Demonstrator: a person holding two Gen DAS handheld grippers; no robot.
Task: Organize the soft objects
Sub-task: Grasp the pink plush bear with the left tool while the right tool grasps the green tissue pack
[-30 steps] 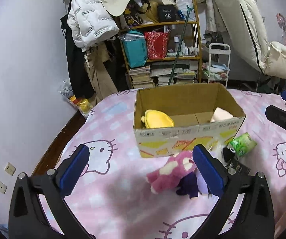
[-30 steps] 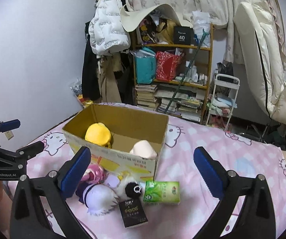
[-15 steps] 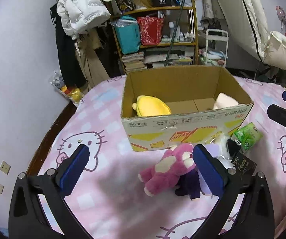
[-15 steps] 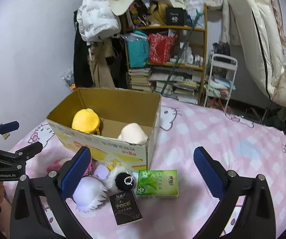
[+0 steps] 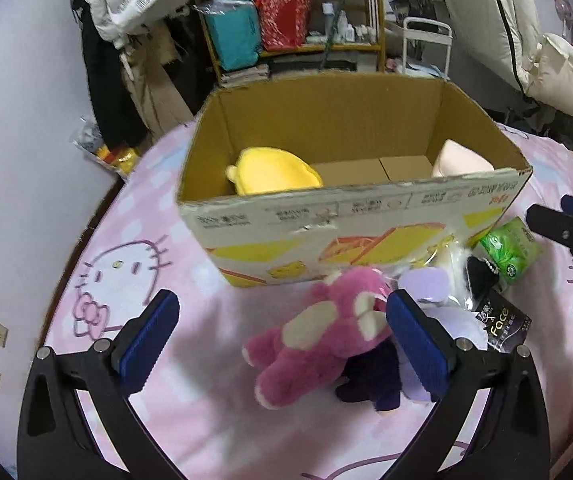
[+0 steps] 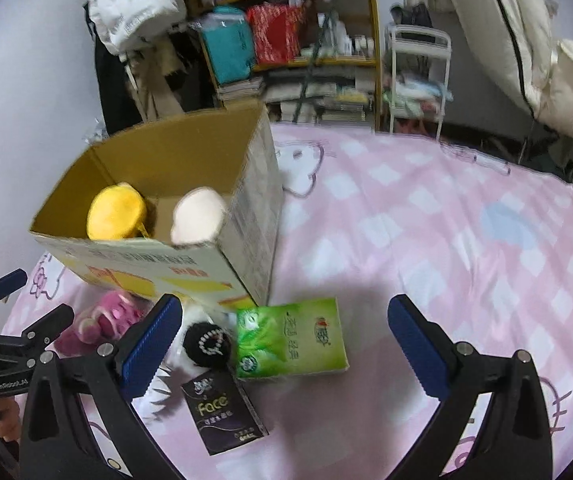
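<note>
Left gripper (image 5: 282,334) is hovering with jaws spread wide over the pink plush bear (image 5: 318,338), which is lying on the pink bedsheet (image 5: 134,216) just in front of the cardboard box (image 5: 350,220), long axis slanting toward the gripper's right finger. Right gripper (image 6: 282,338), also spread, is hanging over the green tissue pack (image 6: 290,338), farther from the bear.

Pink plush bear (image 5: 318,336), yellow plush (image 5: 274,172), green tissue pack (image 6: 290,338), pink-checked bedsheet (image 6: 426,240).
</note>
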